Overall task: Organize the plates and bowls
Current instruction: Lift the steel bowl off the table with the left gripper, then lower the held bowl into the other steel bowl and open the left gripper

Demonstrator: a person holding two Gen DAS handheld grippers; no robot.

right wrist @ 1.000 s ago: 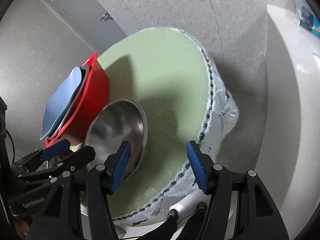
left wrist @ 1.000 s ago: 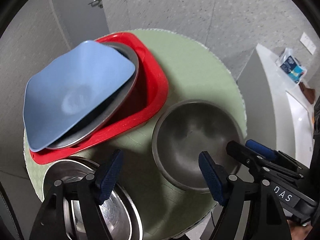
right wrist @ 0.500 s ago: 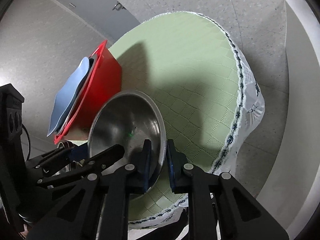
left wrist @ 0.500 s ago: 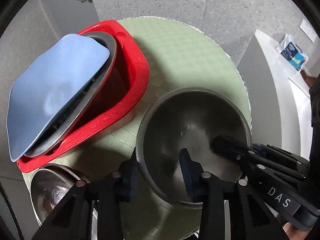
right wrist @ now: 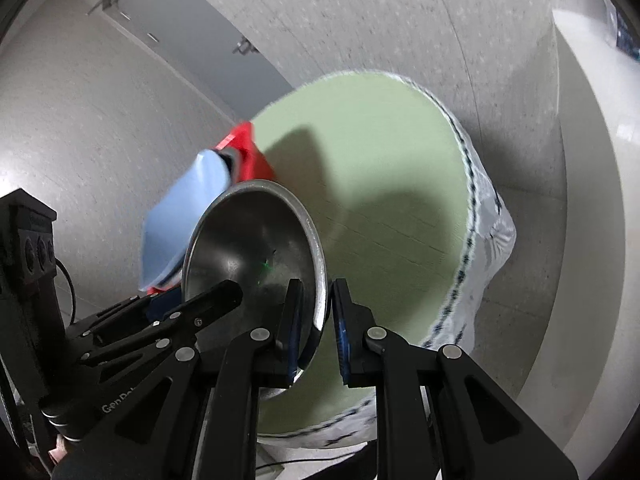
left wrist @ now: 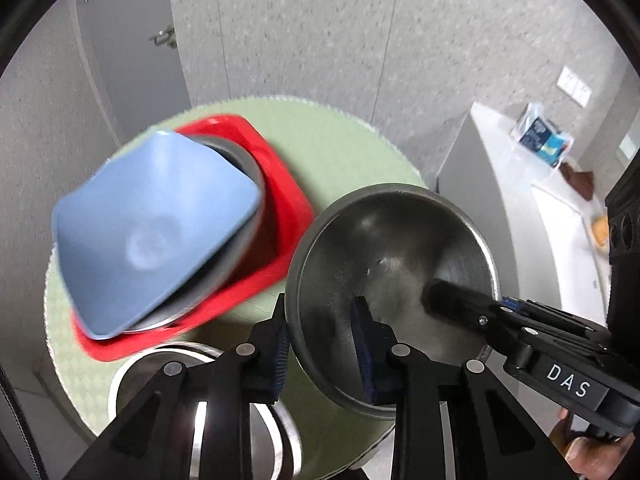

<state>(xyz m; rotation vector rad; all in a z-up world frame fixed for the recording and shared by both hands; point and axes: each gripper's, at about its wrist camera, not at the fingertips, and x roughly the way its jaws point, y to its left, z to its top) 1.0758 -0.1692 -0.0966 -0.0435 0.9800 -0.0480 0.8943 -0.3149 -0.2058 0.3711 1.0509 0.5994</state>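
Note:
A steel bowl (left wrist: 384,264) is held above the round green table (left wrist: 352,152), gripped on two sides. My left gripper (left wrist: 320,344) is shut on its near-left rim. My right gripper (right wrist: 314,320) is shut on its right rim; the bowl (right wrist: 248,248) tilts toward me in the right wrist view. A red square tray (left wrist: 280,200) on the table's left holds a grey plate (left wrist: 252,168) with a blue square plate (left wrist: 152,224) tilted on top. Stacked steel bowls (left wrist: 168,364) sit at the near-left edge.
The table (right wrist: 380,184) has a white fringed cloth edge (right wrist: 480,248). A white counter (left wrist: 532,200) with a packet (left wrist: 540,136) stands to the right. A grey door (left wrist: 132,40) and speckled wall are behind.
Both grippers closed on the steel bowl's rim and have lifted it off the table, tilting it. The views are blurred from motion.

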